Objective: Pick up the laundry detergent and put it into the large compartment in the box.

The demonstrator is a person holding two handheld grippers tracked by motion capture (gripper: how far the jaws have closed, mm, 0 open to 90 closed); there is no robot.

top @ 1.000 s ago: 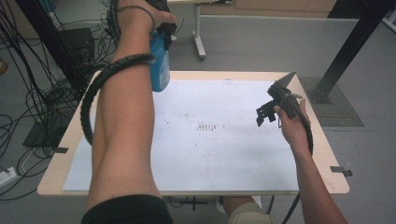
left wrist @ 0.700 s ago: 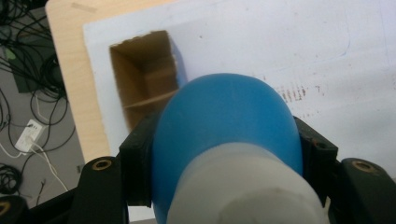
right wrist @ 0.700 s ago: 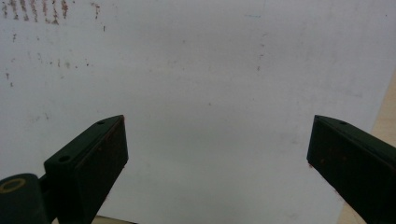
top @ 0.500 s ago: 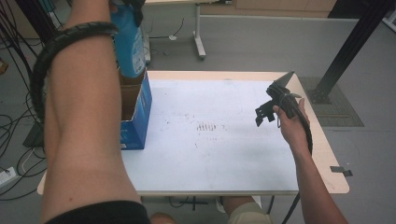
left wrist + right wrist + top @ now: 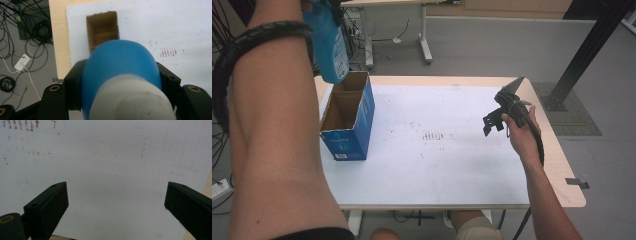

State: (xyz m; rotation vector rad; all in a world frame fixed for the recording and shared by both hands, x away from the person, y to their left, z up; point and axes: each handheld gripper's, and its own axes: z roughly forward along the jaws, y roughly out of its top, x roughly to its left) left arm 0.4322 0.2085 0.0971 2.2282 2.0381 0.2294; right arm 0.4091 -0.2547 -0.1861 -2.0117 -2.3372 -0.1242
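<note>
Blue bottle (image 5: 328,47): pinched in left tongs (image 5: 120,82), above open box (image 5: 346,116) at 9 o'clock; insertion pending. Right tongs (image 5: 116,202) spread, idle.

The high view looks forward and down over the whole bench (image 5: 452,165) from the person's side. The left gripper (image 5: 120,82) view looks steeply down, close behind its blue bottle (image 5: 120,67). The right gripper (image 5: 116,202) view hovers near the white sheet (image 5: 112,157); all three views share that sheet
</note>
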